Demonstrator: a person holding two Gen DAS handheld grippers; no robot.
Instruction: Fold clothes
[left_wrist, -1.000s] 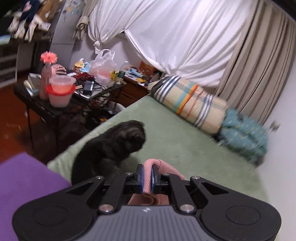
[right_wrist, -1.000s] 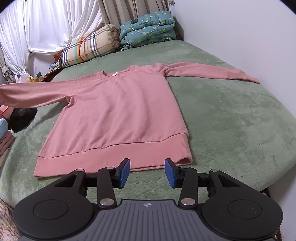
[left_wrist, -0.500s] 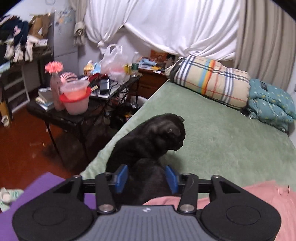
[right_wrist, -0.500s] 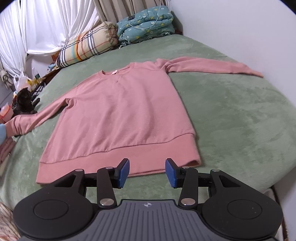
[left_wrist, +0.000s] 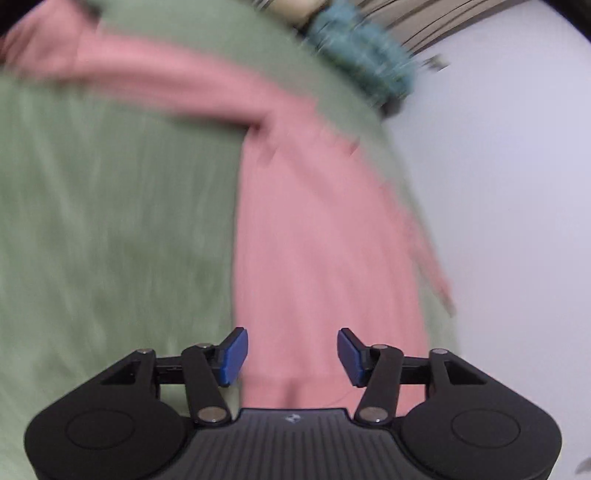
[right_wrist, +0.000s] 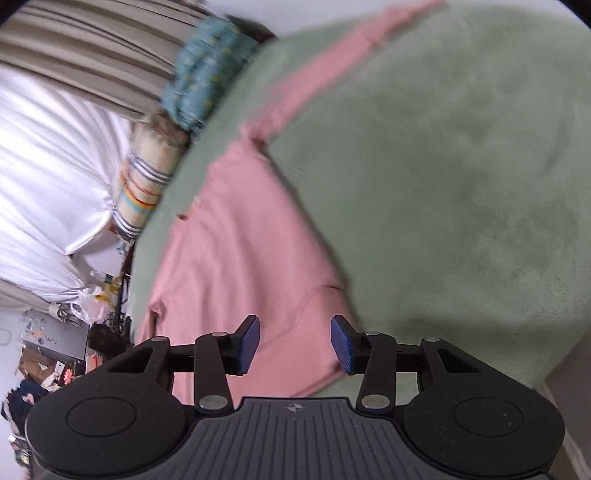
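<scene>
A pink long-sleeved sweatshirt (left_wrist: 314, 240) lies spread flat on the green bedspread (left_wrist: 110, 221), blurred by motion in the left wrist view. My left gripper (left_wrist: 292, 356) hovers over the sweatshirt's lower left part, its jaws opening, with no cloth pinched between the blue pads. In the right wrist view the picture is rolled sideways. There the sweatshirt (right_wrist: 229, 240) runs up and away from me, with one sleeve stretched toward the top right. My right gripper (right_wrist: 294, 345) stands open just above the hem's right corner, its pads clear of the fabric.
A teal bundle (right_wrist: 207, 74) and a plaid pillow (right_wrist: 144, 192) lie at the head of the bed. A black cat (right_wrist: 105, 338) sits at the bed's far side beside a cluttered table (right_wrist: 55, 350). White wall (left_wrist: 498, 184) borders the bed.
The left gripper let go of the pink sleeve cuff, opened, and swung down from beside the cat to over the sweatshirt's body. The right gripper rolled sideways and dropped closer to the hem.
</scene>
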